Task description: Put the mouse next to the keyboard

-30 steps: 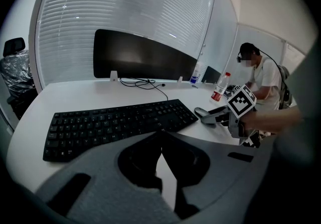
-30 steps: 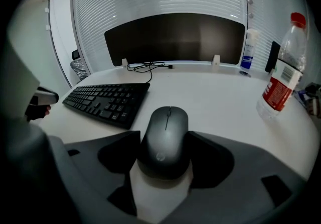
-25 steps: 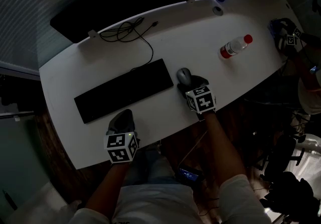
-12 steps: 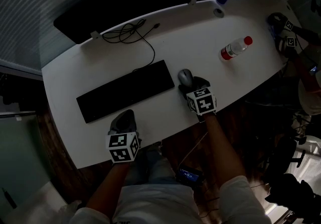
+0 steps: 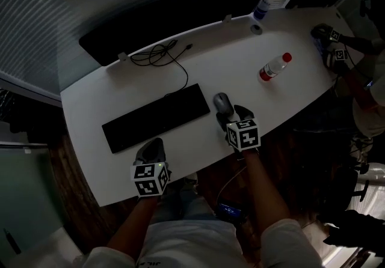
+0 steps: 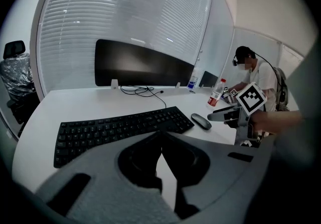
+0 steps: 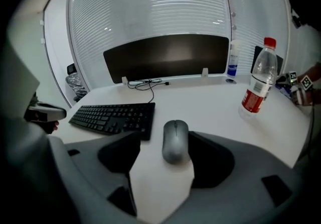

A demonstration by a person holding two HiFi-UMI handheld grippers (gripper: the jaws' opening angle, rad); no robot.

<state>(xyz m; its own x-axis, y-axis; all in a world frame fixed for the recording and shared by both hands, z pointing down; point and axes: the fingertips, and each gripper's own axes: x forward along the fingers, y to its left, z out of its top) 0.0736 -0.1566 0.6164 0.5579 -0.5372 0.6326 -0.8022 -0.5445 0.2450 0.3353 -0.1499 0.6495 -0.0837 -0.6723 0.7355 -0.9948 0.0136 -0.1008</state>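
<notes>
water bottle, coiled cable, dark monitor

bystander cut off right, bottle label seemingly illegible

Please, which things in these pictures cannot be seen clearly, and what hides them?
1. Head view: the right claw covers the near end of the mouse.
2. Right gripper view: the mouse lies against the claw's right-hand side; contact cannot be told.
3. Water bottle: label print too small and dim in every view.
4. Monitor: screen dark, nothing readable.
</notes>
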